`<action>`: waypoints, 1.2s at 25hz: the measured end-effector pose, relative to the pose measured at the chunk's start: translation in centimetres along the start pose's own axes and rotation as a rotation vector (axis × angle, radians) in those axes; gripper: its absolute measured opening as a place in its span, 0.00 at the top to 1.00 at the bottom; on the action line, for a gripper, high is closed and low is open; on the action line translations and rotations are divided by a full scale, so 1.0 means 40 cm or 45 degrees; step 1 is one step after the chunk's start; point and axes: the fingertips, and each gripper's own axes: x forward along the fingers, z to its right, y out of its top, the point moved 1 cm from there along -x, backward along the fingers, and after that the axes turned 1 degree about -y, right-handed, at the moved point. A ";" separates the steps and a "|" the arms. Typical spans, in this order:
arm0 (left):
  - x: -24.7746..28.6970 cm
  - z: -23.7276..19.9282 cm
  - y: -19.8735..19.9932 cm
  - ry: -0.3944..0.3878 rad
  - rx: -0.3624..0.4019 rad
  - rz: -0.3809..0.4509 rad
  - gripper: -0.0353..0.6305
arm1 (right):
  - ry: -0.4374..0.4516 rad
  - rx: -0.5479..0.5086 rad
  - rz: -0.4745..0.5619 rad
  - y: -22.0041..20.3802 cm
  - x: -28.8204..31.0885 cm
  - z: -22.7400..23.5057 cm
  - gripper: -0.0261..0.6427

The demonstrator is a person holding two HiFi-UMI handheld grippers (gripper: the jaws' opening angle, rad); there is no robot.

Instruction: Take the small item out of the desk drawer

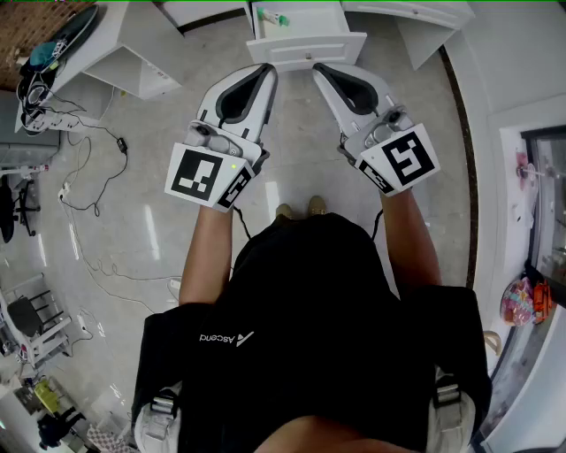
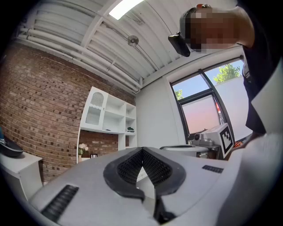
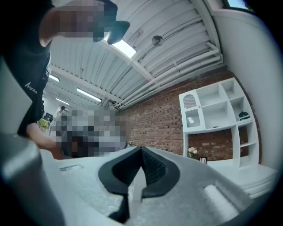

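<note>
Head view, looking steeply down. Grey tiled floor (image 1: 292,133) fills most of the frame; loose cables (image 1: 88,168) trail over its left part. White desk (image 1: 416,11) runs along the top edge, w/ its drawer (image 1: 305,46) pulled out at top centre. Person (image 1: 309,310) in a black shirt stands facing the drawer, both forearms fwd, one gripper per hand.

L gripper (image 1: 266,71) and R gripper (image 1: 320,69) point toward the drawer, tips near its front panel, bare floor between the two. Each carries a marker cube at its rear: L cube (image 1: 208,175), R cube (image 1: 402,159).

L gripper view: L gripper (image 2: 142,151) has its dark ribbed pads (image 2: 128,170) brought together at the tip, nothing between them. Beyond: brick wall (image 2: 40,101), white shelf unit (image 2: 110,114).

R gripper view: R gripper (image 3: 141,150) likewise closed tip to tip, pads (image 3: 152,170) empty; same brick wall and shelf unit (image 3: 216,110) beyond.

Small green item (image 1: 276,18) lies inside the open drawer, by its left wall, well apart from both grippers, held by neither
</note>
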 end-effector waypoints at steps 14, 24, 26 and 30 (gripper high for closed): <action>0.111 0.006 -0.052 0.074 0.018 -0.026 0.95 | 0.044 0.042 0.023 -0.040 -0.041 0.134 0.96; 0.179 -0.040 -0.070 0.176 0.028 -0.013 0.95 | 0.113 0.007 -0.007 -0.078 -0.015 0.230 0.96; 0.193 -0.074 -0.074 0.184 0.029 -0.009 0.95 | 0.119 0.001 -0.016 -0.090 0.017 0.249 0.96; 0.221 -0.158 -0.095 0.198 0.027 0.005 0.95 | 0.130 -0.019 -0.033 -0.123 0.094 0.283 0.96</action>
